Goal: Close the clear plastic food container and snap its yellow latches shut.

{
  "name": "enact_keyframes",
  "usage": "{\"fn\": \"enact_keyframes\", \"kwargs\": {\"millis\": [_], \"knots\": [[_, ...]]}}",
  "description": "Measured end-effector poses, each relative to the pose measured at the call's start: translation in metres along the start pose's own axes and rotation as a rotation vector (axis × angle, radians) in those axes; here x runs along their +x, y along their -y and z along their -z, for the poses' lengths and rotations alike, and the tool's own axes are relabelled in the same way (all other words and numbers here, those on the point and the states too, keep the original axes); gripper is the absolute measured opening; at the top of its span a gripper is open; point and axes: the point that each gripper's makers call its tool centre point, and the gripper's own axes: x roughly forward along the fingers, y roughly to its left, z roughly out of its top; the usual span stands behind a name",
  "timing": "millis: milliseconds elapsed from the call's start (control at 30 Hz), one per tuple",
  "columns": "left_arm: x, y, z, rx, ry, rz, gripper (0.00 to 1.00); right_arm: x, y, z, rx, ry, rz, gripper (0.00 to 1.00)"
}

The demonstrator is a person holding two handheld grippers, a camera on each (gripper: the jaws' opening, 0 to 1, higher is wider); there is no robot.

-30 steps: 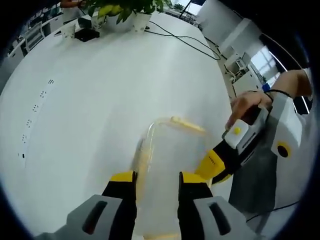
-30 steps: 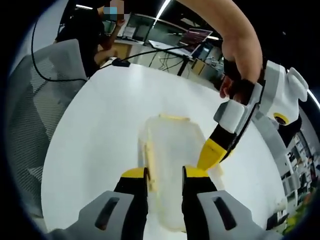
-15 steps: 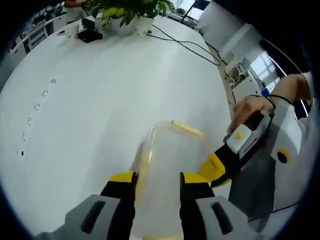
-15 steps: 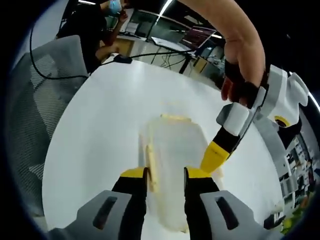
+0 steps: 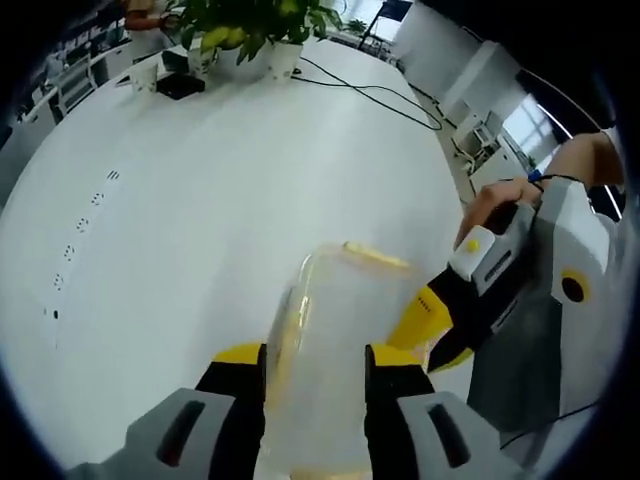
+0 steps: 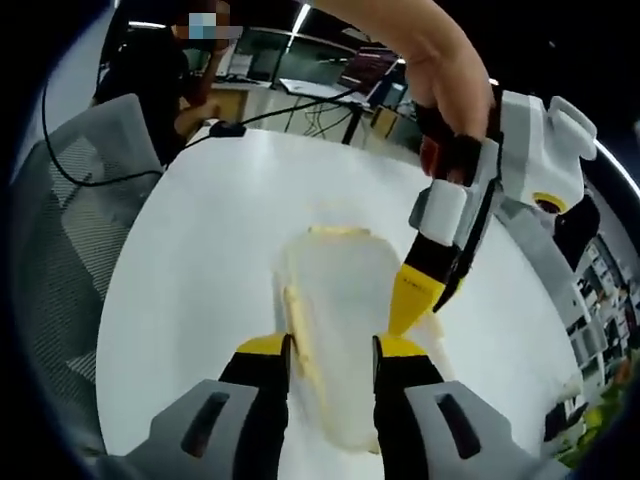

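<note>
Since a second ago both grippers have edged closer over the container [image 5: 335,340]; left gripper [image 5: 315,360] and right gripper [image 6: 330,350] fingers stand open astride it. Risk: uneven pressing slides the container across the slick white surface [image 5: 200,180], leaving a yellow latch [image 6: 300,335] unsnapped.

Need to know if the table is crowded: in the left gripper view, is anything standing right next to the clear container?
No: the clear container sits alone on bare white table; the potted plant stands at the far edge.
</note>
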Motion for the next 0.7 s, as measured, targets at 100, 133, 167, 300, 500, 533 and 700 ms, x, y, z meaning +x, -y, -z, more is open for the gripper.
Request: {"fn": "enact_keyframes", "kwargs": {"millis": [100,133,167,300,500,533,700], "knots": [[-0.002,-0.001,-0.003,-0.006,0.018,-0.003,0.33,-0.002,0.0,0.001,0.015,-0.004,-0.001,0.29],[-0.003,-0.001,-0.002,-0.006,0.02,-0.003,0.33,-0.002,0.0,0.001,0.02,-0.005,-0.002,0.29],[-0.003,-0.001,-0.003,-0.006,0.023,-0.007,0.32,-0.003,0.0,0.001,0.022,-0.005,-0.003,0.29],[-0.007,-0.001,-0.006,-0.003,0.045,-0.022,0.32,-0.008,0.003,0.001,0.035,-0.005,0.004,0.29],[-0.015,0.008,-0.003,0.017,0.06,-0.052,0.33,-0.015,0.006,0.006,0.065,-0.013,0.013,0.3],[-0.016,0.009,-0.004,0.016,0.065,-0.055,0.32,-0.015,0.007,0.006,0.07,-0.013,0.012,0.3],[-0.021,0.015,0.002,0.019,0.092,-0.066,0.33,-0.022,0.011,0.012,0.149,-0.011,0.016,0.31]]}}
